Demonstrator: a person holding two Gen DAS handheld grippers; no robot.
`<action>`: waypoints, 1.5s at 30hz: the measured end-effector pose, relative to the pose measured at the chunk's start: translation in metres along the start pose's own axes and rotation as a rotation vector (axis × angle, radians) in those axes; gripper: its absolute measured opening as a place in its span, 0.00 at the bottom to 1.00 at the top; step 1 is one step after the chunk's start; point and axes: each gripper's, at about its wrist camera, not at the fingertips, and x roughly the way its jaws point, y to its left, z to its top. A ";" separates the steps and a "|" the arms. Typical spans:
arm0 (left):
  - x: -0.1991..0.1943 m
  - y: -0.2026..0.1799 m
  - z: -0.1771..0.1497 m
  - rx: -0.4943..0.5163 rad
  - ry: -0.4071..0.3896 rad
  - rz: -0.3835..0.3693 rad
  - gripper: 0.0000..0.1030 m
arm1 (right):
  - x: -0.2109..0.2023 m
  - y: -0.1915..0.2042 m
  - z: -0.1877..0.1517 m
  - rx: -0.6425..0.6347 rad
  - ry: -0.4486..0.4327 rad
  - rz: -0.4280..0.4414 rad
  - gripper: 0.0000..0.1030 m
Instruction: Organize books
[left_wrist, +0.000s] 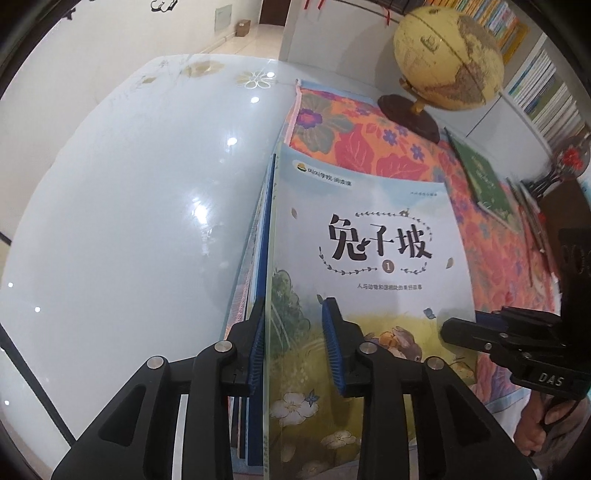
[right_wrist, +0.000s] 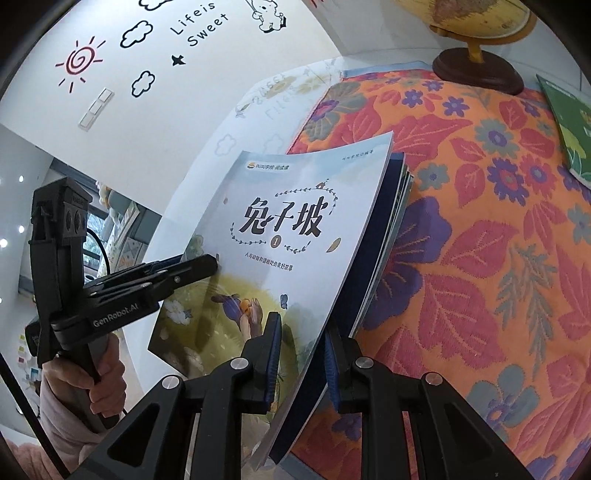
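A stack of books (left_wrist: 258, 258) is held at the meeting of a glossy white table (left_wrist: 129, 203) and a flowered cloth (right_wrist: 480, 240), with the pale-blue picture book (right_wrist: 288, 229) (black title characters and a circled numeral on its cover) uppermost. The stack is gripped from both sides. In the left wrist view, the left edge of the stack passes between the fingers of the left gripper (left_wrist: 295, 350): the left pad lies against the blue spines, while the right pad stands just off the top cover, so the jaws are seen slightly apart around that edge rather than pressed tight. In the right wrist view, the right gripper (right_wrist: 301, 363) straddles the near right edge of the same stack, its left finger over the cover and its right finger at the dark underside; whether the pads actually press cannot be told. A hand (right_wrist: 105, 373) is seen on the left gripper's handle. Further off, on the cloth, a green book (left_wrist: 487, 184) lies flat to the right, and a globe (left_wrist: 448, 59) on a dark base stands at the far side.
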 end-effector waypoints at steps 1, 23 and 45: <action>0.000 -0.001 0.000 0.006 0.007 0.011 0.29 | -0.001 -0.001 0.000 0.007 0.002 0.004 0.20; -0.044 -0.015 0.007 -0.090 -0.078 0.204 0.27 | -0.024 -0.040 -0.017 0.162 -0.019 0.077 0.24; 0.125 -0.271 0.119 -0.016 -0.052 -0.179 0.42 | -0.208 -0.319 0.017 0.586 -0.454 -0.015 0.51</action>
